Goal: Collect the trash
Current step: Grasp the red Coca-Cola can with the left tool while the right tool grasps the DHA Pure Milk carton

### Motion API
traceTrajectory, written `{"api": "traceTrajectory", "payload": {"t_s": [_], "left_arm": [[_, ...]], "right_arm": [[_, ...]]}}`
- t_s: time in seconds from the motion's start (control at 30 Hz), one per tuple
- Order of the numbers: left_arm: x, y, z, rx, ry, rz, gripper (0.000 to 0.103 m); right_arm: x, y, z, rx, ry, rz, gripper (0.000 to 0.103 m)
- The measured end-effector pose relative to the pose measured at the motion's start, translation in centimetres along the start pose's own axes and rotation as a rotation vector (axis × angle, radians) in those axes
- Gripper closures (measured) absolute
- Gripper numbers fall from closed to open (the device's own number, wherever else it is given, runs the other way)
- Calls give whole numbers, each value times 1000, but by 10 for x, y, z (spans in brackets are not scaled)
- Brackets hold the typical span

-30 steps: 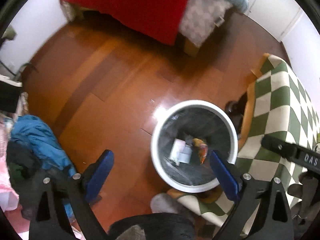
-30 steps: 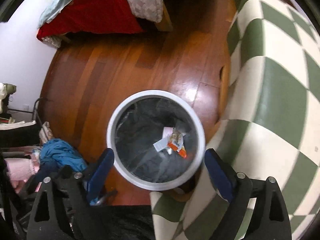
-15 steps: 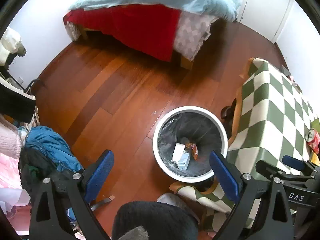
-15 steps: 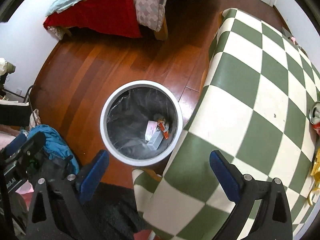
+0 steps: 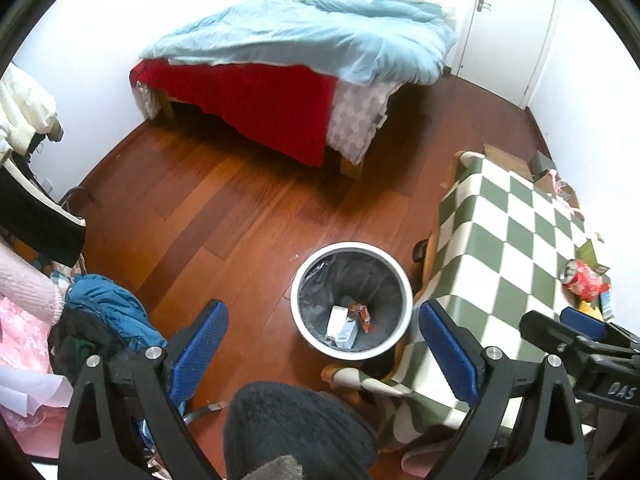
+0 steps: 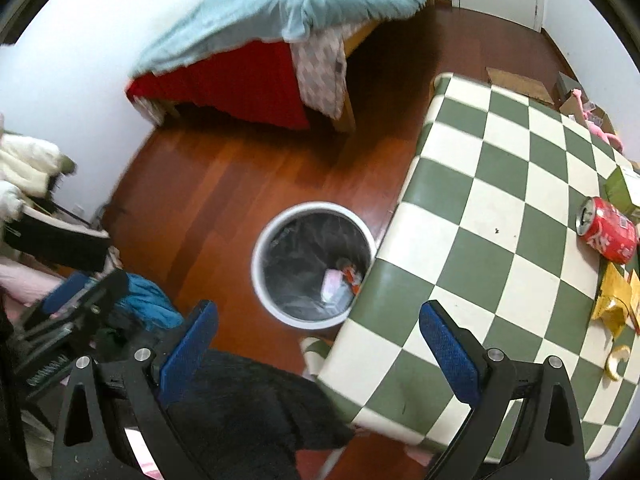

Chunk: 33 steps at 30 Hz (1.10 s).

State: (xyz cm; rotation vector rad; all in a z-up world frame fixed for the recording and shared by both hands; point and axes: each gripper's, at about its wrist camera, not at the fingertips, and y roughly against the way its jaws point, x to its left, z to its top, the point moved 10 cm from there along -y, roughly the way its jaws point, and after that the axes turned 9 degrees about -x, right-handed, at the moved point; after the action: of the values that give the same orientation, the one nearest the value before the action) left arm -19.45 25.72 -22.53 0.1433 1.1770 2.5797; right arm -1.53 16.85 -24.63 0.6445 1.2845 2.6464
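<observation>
Trash left to collect: a red can [image 6: 608,234] lying on its side near the right edge of the checked table [image 6: 480,184], with yellow wrappers [image 6: 614,300] and a peel [image 6: 616,360] just beside it toward you. Can's long axis runs roughly left-right in the right wrist view, opened top pointing left toward the middle of the table. Bin [image 5: 351,300] on the floor just beside the table's corner holds a white box and an orange wrapper. Both of your grippers, left gripper [image 5: 322,346] and right gripper [image 6: 318,350], have fingers spread wide, holding nothing. Judged step: between items, reaching for the next piece. Next move calls for swinging your right gripper right, closing across the can's round body.
</observation>
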Motion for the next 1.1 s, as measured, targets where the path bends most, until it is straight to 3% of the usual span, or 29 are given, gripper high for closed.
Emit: {"api": "traceTrajectory", "payload": {"t_s": [0.13,0.23,0.33,0.53,0.67,0.83,0.97,1.1], "left_arm": [[-32,16,8,-12,-49,2,6],[-73,11,9,-10,-103,-15,6],[-132,-3,3,-2,-168,-52,5],[-283,-44,-29,86,-306,-202,0],[-373,-68,-38,144,-365,-274,0],[-467,-91,-36,208,-384,-356,0],[-506,-95,-28,149,-554,-387,0],[-524,-101,-26,83,-805,-402,0]], "right_arm": [[-14,46,4,-37,-91,67,1],[-51,76,4,-62,-147,60,1],[-117,97,-1,-67,-204,-23,1],[-311,123,-21,-75,-408,-273,1],[-421,118,-22,-47,-482,-386,2],[-513,91,-16,10,-546,-410,2],[-547,62,-8,68,-511,-417,2],[-564,34,-2,104,-461,-414,2]]}}
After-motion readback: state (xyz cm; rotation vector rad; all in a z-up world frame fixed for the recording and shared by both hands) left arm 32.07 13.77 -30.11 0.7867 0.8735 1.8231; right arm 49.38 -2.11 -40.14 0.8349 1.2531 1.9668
